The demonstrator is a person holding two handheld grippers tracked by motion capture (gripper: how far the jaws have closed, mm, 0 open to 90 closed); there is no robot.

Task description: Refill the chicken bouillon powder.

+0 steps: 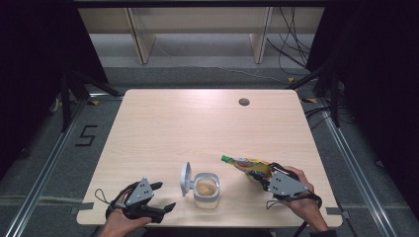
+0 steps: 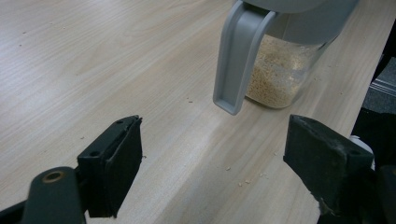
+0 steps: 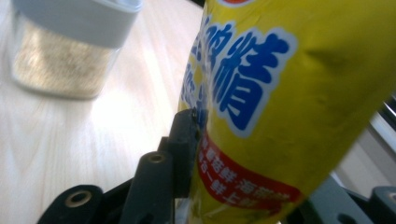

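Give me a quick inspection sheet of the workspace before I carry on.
Surface: light wooden table, grommet hole far right.
Job's things: clear jar of granules, grey flip lid open; yellow seasoning pouch, green cap.
Clutter: crumbs beside jar.
Grippers: left gripper open, empty; right gripper clamps pouch.
Cables: black cables on floor behind.
Surroundings: wooden frame, floor marking 5.

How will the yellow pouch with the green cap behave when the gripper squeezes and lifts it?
The yellow pouch is probably soft: its skin shows dents beside the right gripper, so it may buckle under the fingers. Its glossy film could be slippery. Held low, the green cap end might sag.
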